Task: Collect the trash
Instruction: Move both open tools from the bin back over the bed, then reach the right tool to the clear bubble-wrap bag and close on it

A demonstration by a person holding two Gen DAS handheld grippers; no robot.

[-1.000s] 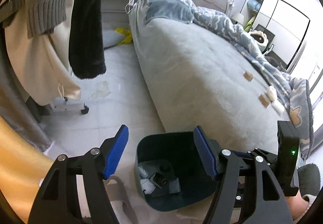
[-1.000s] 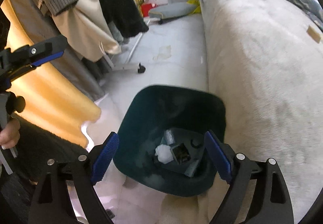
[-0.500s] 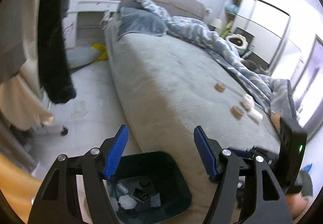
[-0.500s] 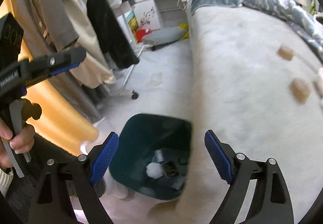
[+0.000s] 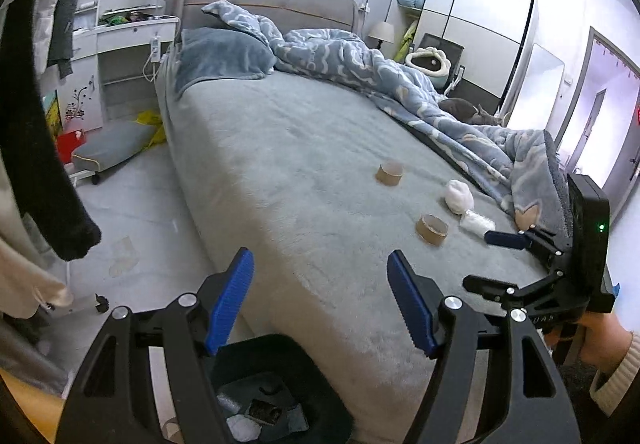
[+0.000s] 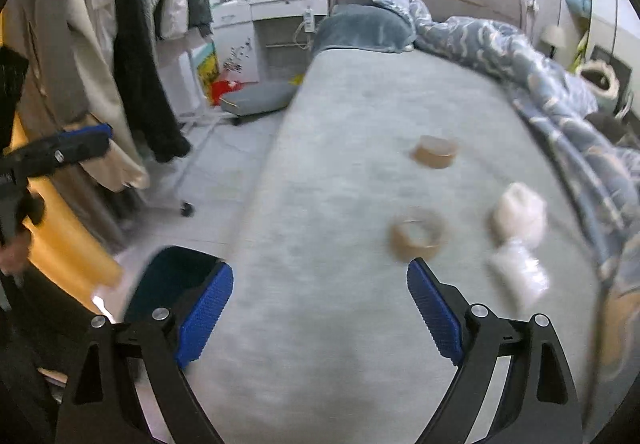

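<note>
Left wrist view: left gripper (image 5: 320,298) empty, jaws have just been opening, about half spread. Bin (image 5: 276,384) below at bed (image 5: 280,164) edge. Two tape rolls (image 5: 431,230), two white wads (image 5: 459,196) on bed, near blanket (image 5: 440,100).

Right wrist view: right gripper (image 6: 320,308) wide, empty. Nearest roll (image 6: 416,238) just ahead; straddle rim, close squarely. Open mattress all round; blanket crowds right side.
</note>
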